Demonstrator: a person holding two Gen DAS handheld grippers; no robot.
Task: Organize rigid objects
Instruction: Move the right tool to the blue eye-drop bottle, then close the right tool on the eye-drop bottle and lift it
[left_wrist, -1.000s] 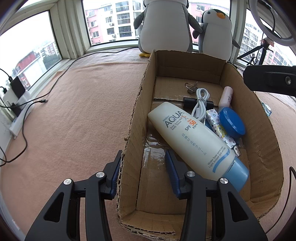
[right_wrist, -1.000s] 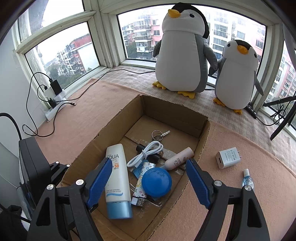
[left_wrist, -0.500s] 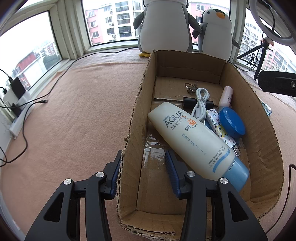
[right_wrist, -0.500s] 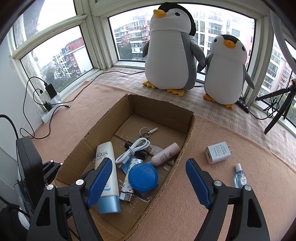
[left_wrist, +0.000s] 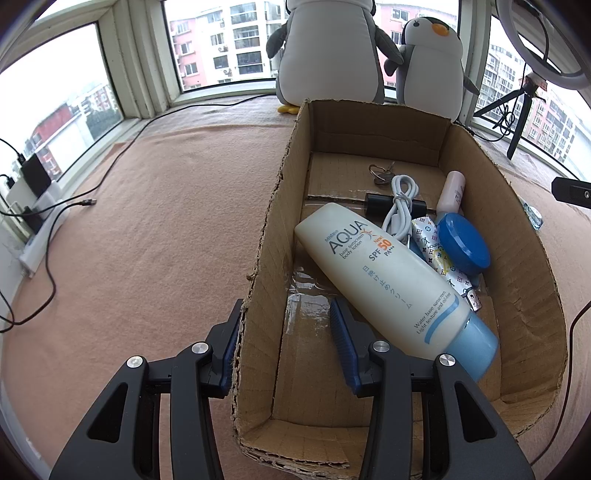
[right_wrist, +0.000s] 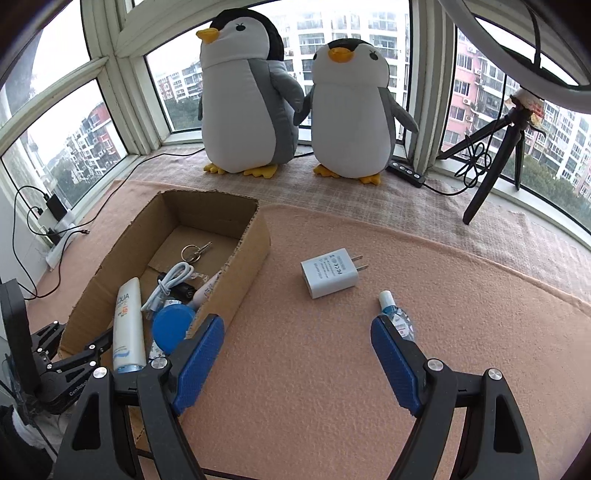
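Pink carpet (left_wrist: 155, 236) spreads below the bay windows in the left wrist view, where the left tongs (left_wrist: 286, 343) straddle the near-left wall of the cardboard box (left_wrist: 524, 258), spread, a sunscreen tube (left_wrist: 391, 284) lying inside. From the right wrist, the right tongs (right_wrist: 297, 356) hover spread right of the box, a white charger (right_wrist: 330, 272) beyond them and a small sanitizer bottle (right_wrist: 395, 314) beside the right finger.

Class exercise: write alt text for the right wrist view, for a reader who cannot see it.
An open gripper hovers over a pink blanket, facing a white charger and a small bottle. A cardboard box of toiletries sits left, two plush penguins behind.
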